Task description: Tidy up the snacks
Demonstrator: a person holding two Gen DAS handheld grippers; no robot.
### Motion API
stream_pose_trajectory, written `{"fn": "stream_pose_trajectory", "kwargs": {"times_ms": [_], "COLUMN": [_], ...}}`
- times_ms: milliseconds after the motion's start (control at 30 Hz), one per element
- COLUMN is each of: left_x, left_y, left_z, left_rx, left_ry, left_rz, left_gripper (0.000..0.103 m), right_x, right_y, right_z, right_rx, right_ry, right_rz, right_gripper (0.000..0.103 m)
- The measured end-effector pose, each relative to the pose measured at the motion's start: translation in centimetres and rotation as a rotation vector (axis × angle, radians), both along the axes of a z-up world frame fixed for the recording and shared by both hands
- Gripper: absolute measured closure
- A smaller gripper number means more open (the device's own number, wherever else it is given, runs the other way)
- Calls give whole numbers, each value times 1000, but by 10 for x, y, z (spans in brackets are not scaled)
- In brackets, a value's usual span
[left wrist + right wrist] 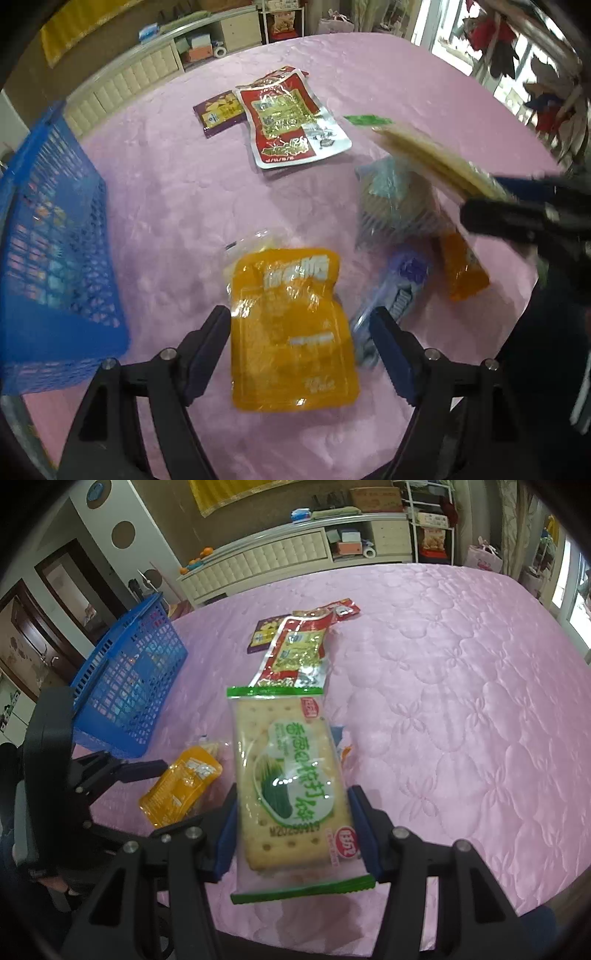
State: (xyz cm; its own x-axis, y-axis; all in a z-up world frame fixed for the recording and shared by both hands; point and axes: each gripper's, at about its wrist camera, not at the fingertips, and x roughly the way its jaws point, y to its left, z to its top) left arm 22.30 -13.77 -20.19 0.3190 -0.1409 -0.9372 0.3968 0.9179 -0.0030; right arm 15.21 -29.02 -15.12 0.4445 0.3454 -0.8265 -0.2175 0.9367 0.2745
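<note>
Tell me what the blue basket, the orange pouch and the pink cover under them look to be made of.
Blue basket: rigid moulded plastic by the look, with a regular open lattice and an even colour.
Orange pouch: thin glossy plastic film, likely; it crinkles, shows bright glare and has flat sealed edges.
Pink cover: quilted fabric with a satin-like sheen, judging by its stitched flower pattern and soft highlights.

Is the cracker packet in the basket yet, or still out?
Out. The right gripper holds the cracker packet above the pink cover, apart from the blue basket.
</note>
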Motion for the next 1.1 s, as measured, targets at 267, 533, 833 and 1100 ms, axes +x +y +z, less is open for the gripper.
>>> {"fn": "stream_pose_trajectory", "kwargs": {"times_ms": [267,533,833,1100], "left_x": [16,-3,-14,-22], "left_y": [13,16,33,59], "left_z": [-3,12,46,80], "left_rx": [-68,-93,-129,-185], "left_ry": [62,0,-73,-134], "left_rz": [54,41,70,117], "left_gripper": [49,56,80,94], "right_x": [4,2,-4,-7], "right_y": [-11,0,14,37], "right_z": [-3,1,25,50], "right_rx": [12,6,-7,-23], "right_ry": [12,9,-35,-81], "right_rz": [-28,-10,10,38], "right_gripper": [43,43,43,43]}}
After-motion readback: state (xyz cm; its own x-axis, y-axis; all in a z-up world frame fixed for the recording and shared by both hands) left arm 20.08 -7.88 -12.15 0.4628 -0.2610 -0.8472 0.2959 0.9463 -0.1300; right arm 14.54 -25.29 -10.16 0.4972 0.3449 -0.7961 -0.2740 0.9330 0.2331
